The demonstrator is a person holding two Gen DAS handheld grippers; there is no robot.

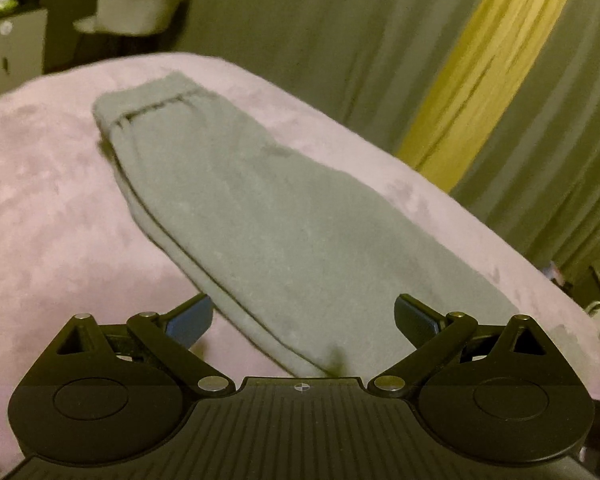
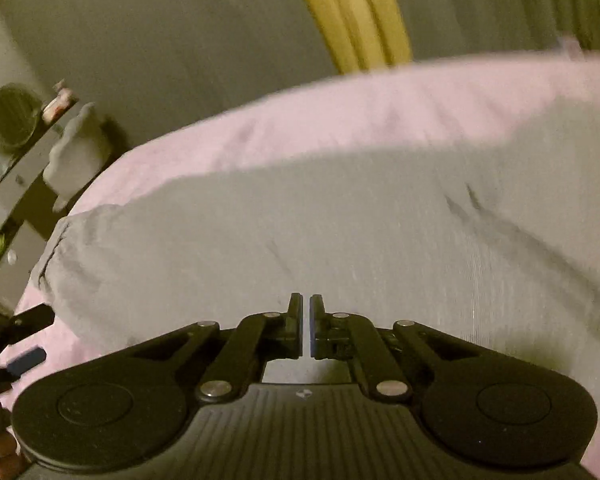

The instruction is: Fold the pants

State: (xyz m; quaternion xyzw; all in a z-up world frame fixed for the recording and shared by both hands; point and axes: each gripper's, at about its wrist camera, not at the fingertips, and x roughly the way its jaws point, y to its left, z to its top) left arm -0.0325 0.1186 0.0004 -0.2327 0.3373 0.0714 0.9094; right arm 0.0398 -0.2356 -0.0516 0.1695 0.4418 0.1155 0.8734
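Grey-green sweatpants [image 1: 236, 208] lie folded lengthwise on a pink blanket [image 1: 40, 184], waistband at the far end. My left gripper [image 1: 302, 318] is open just above the near cuff end, its blue-padded fingers [image 1: 190, 320] spread on either side of the cloth. In the right wrist view the pants [image 2: 340, 232] fill the middle. My right gripper [image 2: 306, 324] hovers over them with its jaws almost together and nothing between them. The left gripper shows at the left edge of that view [image 2: 16, 340].
The pink blanket [image 2: 340, 112] covers a bed. Grey and yellow curtains [image 1: 480, 68] hang behind it. A white chair [image 1: 140, 4] and a desk with drawers [image 1: 8, 48] stand at the far left, past the bed's edge.
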